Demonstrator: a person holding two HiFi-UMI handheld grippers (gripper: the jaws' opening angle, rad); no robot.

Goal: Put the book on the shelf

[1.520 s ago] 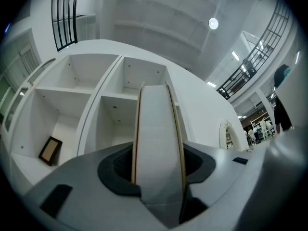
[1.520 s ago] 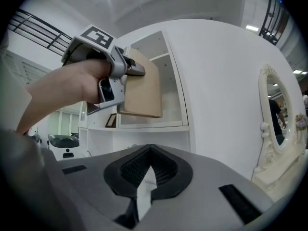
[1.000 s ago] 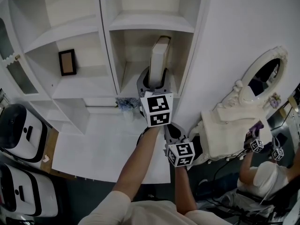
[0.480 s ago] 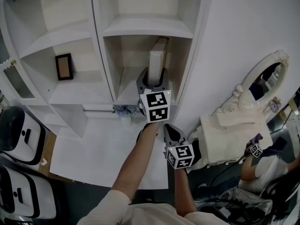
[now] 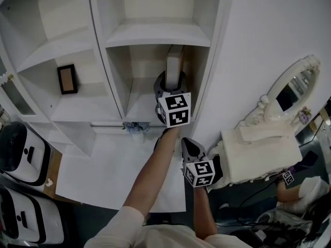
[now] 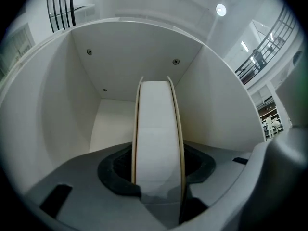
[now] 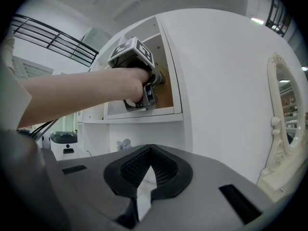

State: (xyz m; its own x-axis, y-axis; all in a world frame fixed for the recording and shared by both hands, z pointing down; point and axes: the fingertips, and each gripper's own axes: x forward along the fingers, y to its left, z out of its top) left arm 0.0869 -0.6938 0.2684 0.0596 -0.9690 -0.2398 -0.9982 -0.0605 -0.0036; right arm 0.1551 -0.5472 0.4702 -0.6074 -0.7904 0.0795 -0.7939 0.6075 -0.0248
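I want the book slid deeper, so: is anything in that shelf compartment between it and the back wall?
Nothing visible does. The book, upright in the left tongs, is already inside the compartment; its floor and back wall show bare, though the book hides the strip directly behind itself.

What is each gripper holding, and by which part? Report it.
Left gripper: the book, clamped across its covers at the lower near edge. Right gripper: nothing, jaws shut.

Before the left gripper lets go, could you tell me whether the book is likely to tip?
The book looks stiff: it stands upright and unbent in the left gripper. Tall, narrow, free on both sides, it may tip sideways.
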